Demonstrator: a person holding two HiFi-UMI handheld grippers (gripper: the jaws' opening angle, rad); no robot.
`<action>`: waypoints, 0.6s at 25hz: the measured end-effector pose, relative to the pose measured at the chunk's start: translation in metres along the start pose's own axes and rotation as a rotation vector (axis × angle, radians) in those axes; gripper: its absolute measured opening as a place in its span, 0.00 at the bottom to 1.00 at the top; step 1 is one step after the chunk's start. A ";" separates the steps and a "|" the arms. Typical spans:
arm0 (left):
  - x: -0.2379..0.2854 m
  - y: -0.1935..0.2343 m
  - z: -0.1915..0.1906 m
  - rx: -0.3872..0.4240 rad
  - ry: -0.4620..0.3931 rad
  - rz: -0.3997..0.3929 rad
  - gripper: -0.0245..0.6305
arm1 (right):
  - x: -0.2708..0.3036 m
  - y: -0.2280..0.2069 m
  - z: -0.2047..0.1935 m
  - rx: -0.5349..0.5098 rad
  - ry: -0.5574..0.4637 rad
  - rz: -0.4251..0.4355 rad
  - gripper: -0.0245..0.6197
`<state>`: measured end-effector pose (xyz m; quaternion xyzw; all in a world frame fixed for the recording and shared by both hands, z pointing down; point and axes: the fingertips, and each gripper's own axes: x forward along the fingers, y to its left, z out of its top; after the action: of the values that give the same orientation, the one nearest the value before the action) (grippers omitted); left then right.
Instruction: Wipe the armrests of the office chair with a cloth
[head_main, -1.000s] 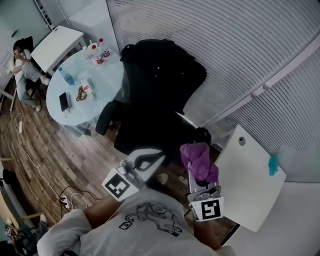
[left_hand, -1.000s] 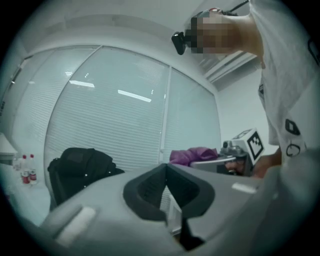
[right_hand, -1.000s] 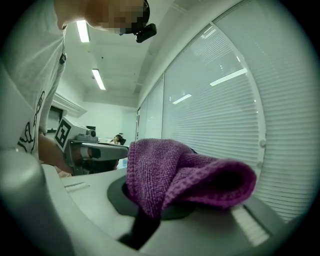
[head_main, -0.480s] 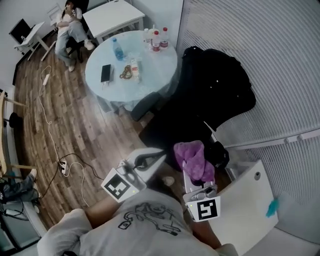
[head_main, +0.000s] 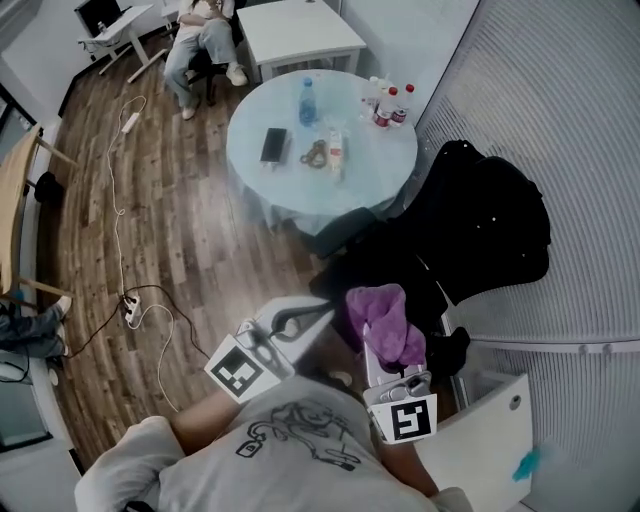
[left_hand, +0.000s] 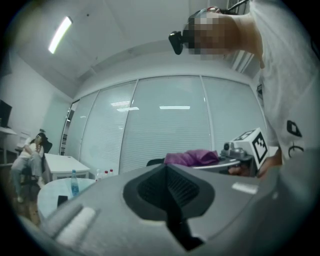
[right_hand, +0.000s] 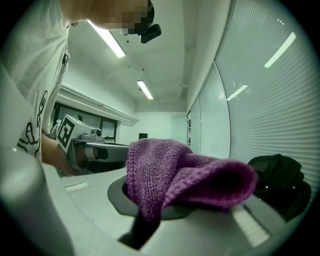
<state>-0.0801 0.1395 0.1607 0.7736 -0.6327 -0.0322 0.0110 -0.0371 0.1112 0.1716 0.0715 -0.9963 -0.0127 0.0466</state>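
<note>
A black office chair (head_main: 470, 240) stands against the blind-covered wall, with a black garment draped over its back and one armrest (head_main: 340, 229) reaching toward the round table. My right gripper (head_main: 378, 328) is shut on a purple cloth (head_main: 385, 318), which bunches over the jaws in the right gripper view (right_hand: 185, 177). It hovers in front of the chair's seat. My left gripper (head_main: 300, 318) is held beside it, to the left, jaws shut with nothing between them (left_hand: 167, 187). Both grippers point forward and slightly up, apart from the chair.
A round pale-blue table (head_main: 320, 160) holds bottles (head_main: 388, 103), a phone (head_main: 273, 145) and small items. A white table (head_main: 300, 30) stands behind it, with a seated person (head_main: 200, 35) at far left. Cables (head_main: 135, 300) trail over the wooden floor. A white panel (head_main: 480, 440) is at lower right.
The head view has swung left and back: the chair slid from the centre to the right, and the round table and floor came into the middle. Both grippers kept their hold and relative pose.
</note>
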 end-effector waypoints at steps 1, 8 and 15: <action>-0.005 0.009 0.002 0.001 -0.001 0.008 0.04 | 0.010 0.003 0.002 -0.006 0.001 0.008 0.09; -0.028 0.072 -0.002 -0.025 0.008 0.050 0.04 | 0.077 0.019 0.007 -0.029 0.006 0.050 0.09; -0.034 0.118 -0.006 -0.025 0.021 0.067 0.04 | 0.124 0.023 0.008 -0.041 0.018 0.064 0.09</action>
<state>-0.2023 0.1491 0.1753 0.7522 -0.6576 -0.0317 0.0282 -0.1633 0.1160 0.1756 0.0385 -0.9971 -0.0308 0.0574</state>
